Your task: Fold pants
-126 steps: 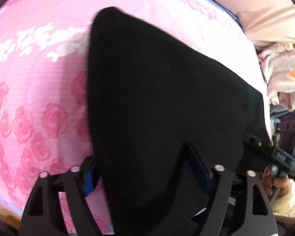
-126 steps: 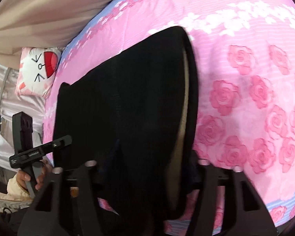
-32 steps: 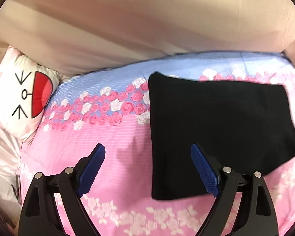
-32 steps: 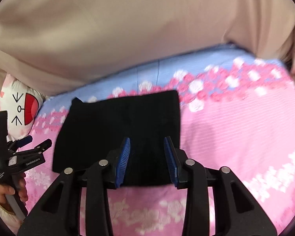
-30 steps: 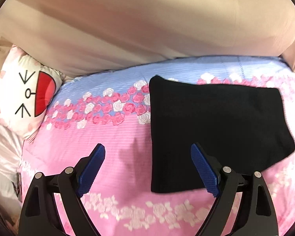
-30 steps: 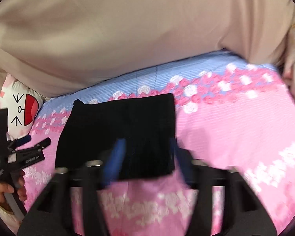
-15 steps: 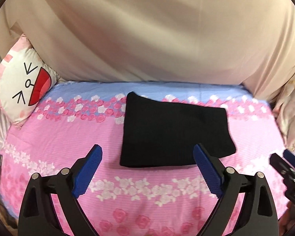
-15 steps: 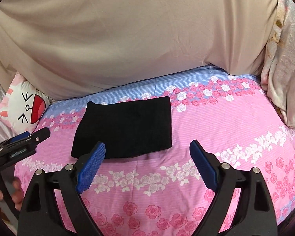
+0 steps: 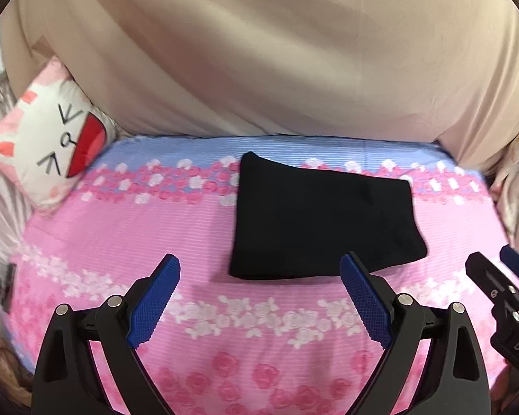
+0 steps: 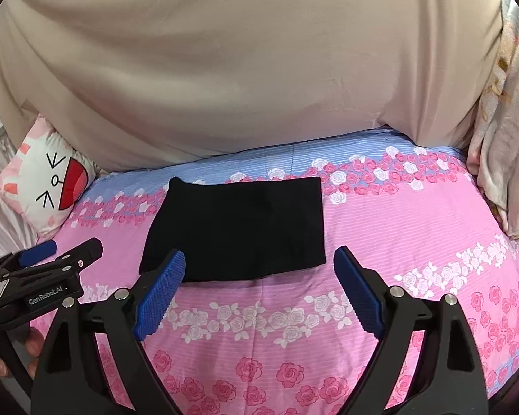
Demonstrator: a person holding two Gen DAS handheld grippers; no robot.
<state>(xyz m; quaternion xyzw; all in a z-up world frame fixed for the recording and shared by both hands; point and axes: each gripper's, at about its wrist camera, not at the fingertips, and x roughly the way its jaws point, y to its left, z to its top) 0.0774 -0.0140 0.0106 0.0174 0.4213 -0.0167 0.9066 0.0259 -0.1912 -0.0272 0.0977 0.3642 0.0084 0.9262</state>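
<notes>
The black pants (image 9: 321,221) lie folded into a flat rectangle on the pink rose-print bed sheet (image 9: 121,242); they also show in the right wrist view (image 10: 238,228). My left gripper (image 9: 259,297) is open and empty, held back from the near edge of the pants. My right gripper (image 10: 259,294) is open and empty, also held back over the sheet in front of the pants. Each gripper shows at the edge of the other's view: the right one (image 9: 501,297) and the left one (image 10: 48,269).
A cat-face pillow (image 9: 52,148) sits at the left head of the bed. A beige curtain (image 10: 259,69) hangs behind the bed. A floral blanket (image 10: 501,155) is bunched at the right. A dark small object (image 9: 7,287) lies at the left bed edge.
Both grippers let go of the pants and pulled back from the bed; the pants now lie folded and farther away. The right gripper opened wide.
</notes>
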